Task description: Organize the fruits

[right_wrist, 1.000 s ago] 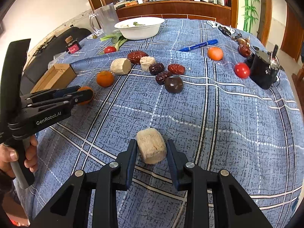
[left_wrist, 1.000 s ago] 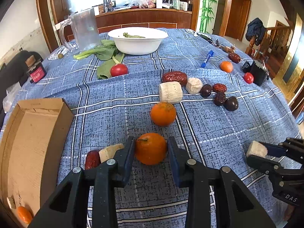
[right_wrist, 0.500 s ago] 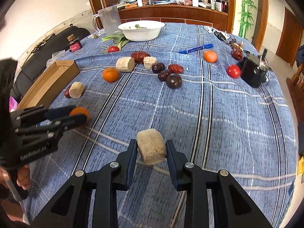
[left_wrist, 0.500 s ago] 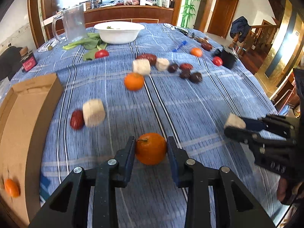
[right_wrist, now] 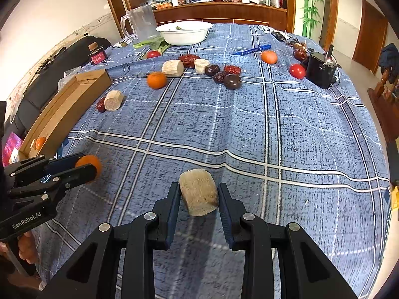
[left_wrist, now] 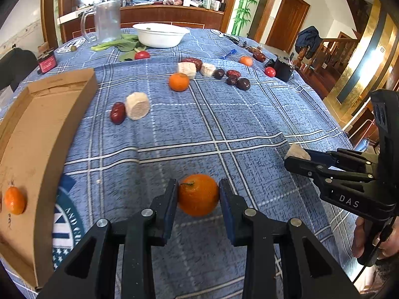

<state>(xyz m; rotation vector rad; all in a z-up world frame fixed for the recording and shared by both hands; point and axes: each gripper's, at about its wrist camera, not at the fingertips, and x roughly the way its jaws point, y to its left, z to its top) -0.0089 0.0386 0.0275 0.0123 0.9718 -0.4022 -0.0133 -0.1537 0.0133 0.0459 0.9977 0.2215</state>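
My left gripper (left_wrist: 198, 199) is shut on an orange tangerine (left_wrist: 198, 194) and holds it above the blue plaid cloth, right of the cardboard box (left_wrist: 37, 134). One tangerine (left_wrist: 14, 200) lies in the box. My right gripper (right_wrist: 199, 196) is shut on a pale cut chunk (right_wrist: 198, 191), lifted over the table's near side. The right gripper also shows in the left wrist view (left_wrist: 296, 157), the left gripper in the right wrist view (right_wrist: 87, 167). Another tangerine (left_wrist: 178, 82), a pale chunk (left_wrist: 137, 106) and a red date (left_wrist: 117, 112) lie mid-table.
Further back lie pale chunks (left_wrist: 187, 69), dates and dark plums (left_wrist: 243, 84), a small orange (left_wrist: 246, 60), tomatoes (left_wrist: 269, 71), a blue pen (right_wrist: 251, 49), a black device (right_wrist: 320, 71), a white bowl (left_wrist: 159, 36), greens and a clear jug (left_wrist: 107, 22).
Both grippers have pulled back toward the table's near edge with their loads still held. The left one has come closer to the box, which now shows more fully.
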